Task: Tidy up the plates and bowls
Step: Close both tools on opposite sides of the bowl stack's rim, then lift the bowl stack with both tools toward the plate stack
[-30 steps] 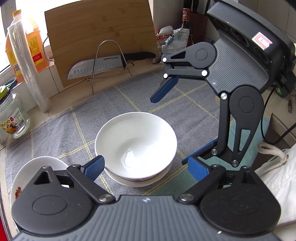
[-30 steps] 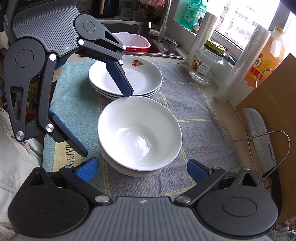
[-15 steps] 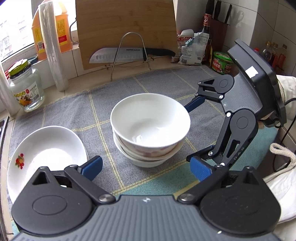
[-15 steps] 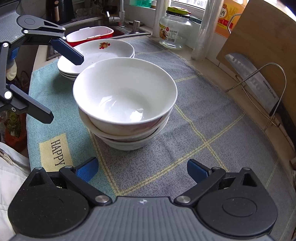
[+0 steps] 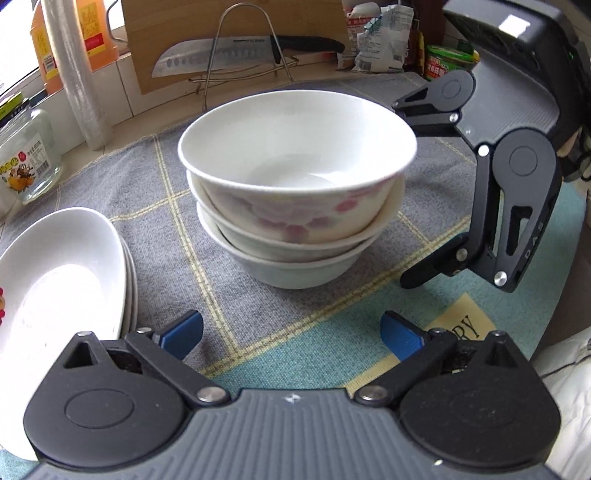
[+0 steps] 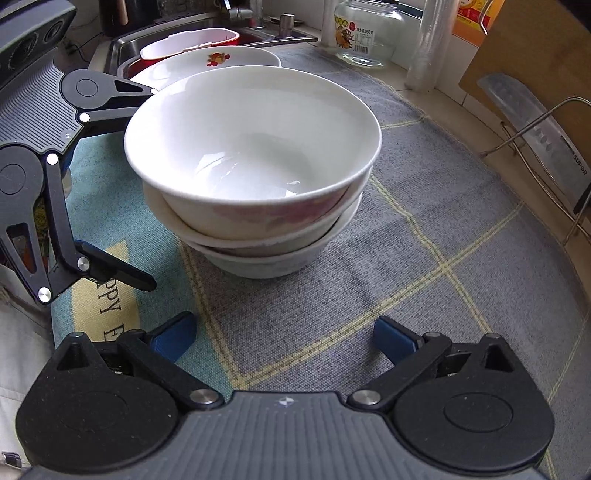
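Both grippers' fingers spread empty around the bowl stack [image 5: 295, 206], which hides one right fingertip; plates [image 5: 62, 280] run off-frame.

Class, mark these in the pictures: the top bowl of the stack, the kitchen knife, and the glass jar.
top bowl [image 5: 295, 158]: left wrist view, inner wall.
kitchen knife [image 5: 207, 59]: left wrist view, blade.
glass jar [image 6: 364, 31]: right wrist view, labelled side.

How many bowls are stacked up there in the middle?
3, nested on the mat: the flowered top bowl, a middle bowl and the bottom bowl. Another could hide inside.
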Demonstrator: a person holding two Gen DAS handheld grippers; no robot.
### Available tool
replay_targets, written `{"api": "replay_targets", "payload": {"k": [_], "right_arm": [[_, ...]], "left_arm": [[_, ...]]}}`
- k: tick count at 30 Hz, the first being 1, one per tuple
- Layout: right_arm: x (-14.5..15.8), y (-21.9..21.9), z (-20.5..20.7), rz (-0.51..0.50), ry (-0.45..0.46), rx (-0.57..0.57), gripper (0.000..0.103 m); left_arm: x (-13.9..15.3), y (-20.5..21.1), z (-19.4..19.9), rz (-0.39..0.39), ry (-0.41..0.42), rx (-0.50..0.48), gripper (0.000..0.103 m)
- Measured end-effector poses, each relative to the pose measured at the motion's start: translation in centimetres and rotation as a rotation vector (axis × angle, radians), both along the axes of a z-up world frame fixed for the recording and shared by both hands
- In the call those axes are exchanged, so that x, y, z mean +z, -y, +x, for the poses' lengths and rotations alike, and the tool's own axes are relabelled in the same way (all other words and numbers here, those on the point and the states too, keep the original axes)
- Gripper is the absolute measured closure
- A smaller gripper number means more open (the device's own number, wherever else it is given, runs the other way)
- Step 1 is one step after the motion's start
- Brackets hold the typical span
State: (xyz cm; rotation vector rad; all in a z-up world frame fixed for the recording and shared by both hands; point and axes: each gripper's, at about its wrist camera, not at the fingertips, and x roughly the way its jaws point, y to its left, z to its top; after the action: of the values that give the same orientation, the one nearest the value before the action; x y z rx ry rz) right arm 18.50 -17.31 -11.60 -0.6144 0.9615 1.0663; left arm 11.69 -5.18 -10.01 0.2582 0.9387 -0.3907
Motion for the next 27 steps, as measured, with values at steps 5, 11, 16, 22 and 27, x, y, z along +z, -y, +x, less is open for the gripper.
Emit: {"api": "replay_targets", "payload": {"k": [5, 11, 16, 22, 27], "right_arm": [[0.1, 0.6, 0.3, 0.007, -0.001, 0.091, 0.000], [0.1, 1.8, 0.5, 0.032, 0.004, 0.204, 0.000], [0.3, 2.5, 1.0, 0.037, 0.008, 0.298, 0.000], [0.6, 2.3, 2.1, 0.028, 0.035, 0.416, 0.000], [0.9, 0.9, 3.2, 0.025, 0.074, 0.500, 0.000]], "left_arm": [[-0.1, 0.7, 0.9, -0.004, 0.014, 0.048, 0.000], [-0.1, 1.2, 2.0, 0.000, -0.025, 0.168, 0.000], [0.0, 2.0, 1.5, 0.007, -0.008, 0.276, 0.001], [-0.2, 2.3, 1.3, -0.006, -0.016, 0.299, 0.001], [0.3, 2.4, 1.6, 0.013, -0.016, 0.269, 0.004]]}}
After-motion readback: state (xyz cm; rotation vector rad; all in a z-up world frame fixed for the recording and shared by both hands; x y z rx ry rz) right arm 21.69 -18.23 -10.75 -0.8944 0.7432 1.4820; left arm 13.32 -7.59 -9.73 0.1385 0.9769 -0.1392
